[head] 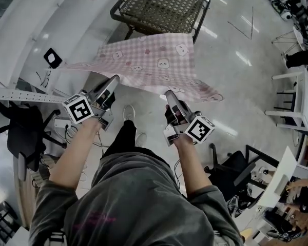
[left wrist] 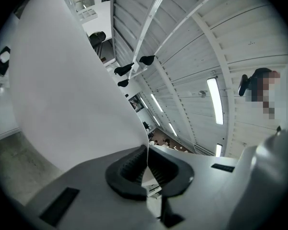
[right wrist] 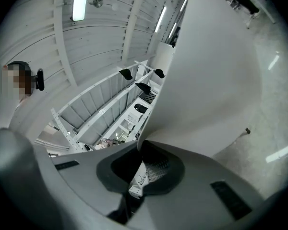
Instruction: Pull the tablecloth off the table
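A pink checked tablecloth with small animal faces hangs spread out in the air in the head view, above the floor. Its far edge lies near the front rim of a dark wire-mesh table; I cannot tell whether they touch. My left gripper is shut on the cloth's near edge at the left, and my right gripper is shut on it at the right. In the left gripper view the cloth's white underside runs into the closed jaws of the left gripper. In the right gripper view the underside does the same at the right gripper.
A black office chair and a white perforated beam stand at the left. White desks and a white chair line the right side, with a dark chair at lower right. Cables lie on the floor by my feet.
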Demonstrator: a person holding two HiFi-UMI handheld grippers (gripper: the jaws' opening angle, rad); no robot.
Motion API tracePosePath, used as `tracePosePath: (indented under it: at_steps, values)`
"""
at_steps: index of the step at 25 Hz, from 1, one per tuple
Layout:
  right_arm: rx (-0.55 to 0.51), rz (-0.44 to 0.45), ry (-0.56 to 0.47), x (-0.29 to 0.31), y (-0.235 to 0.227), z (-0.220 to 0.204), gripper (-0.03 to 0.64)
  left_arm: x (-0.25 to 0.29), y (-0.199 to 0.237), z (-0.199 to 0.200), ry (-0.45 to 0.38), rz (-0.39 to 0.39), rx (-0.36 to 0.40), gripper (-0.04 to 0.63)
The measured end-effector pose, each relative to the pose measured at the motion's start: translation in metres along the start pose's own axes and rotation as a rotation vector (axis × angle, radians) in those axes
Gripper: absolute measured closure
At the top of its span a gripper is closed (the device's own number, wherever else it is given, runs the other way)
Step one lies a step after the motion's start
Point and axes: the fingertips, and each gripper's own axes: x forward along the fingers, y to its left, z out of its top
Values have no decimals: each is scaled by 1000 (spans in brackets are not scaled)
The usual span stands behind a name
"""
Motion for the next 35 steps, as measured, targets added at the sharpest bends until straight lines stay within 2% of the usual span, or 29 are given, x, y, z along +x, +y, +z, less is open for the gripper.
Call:
tracePosePath:
  at_steps: [4,9,12,16,18,29,35]
  values:
    - [-19,24,22,-9,17,-10,612,-21,-11,-6,-31,-13,-56,594]
    - [-37,56,61,-24,34,-17,611,-45,-42,-24,-41,-77,-78,594]
    - [-43,97,75,-34,47,-24,609,-55,-52,-26,-51,-84,-60,592]
    - [-47,102,59,-55,56,-21,609,-58,-73,-31,-75,-103,-74,592]
    - [-52,109,49,-61,59,-19,609,-59,-79,-33,-75,-102,-51,592]
    - [-64,154,-15,-66,71,-8,611,-67,-89,-31,-88,-96,-28,594]
    - [-55,113,-23,-69,64,-8,611,-68,-89,-32,-95,-90,-35,594]
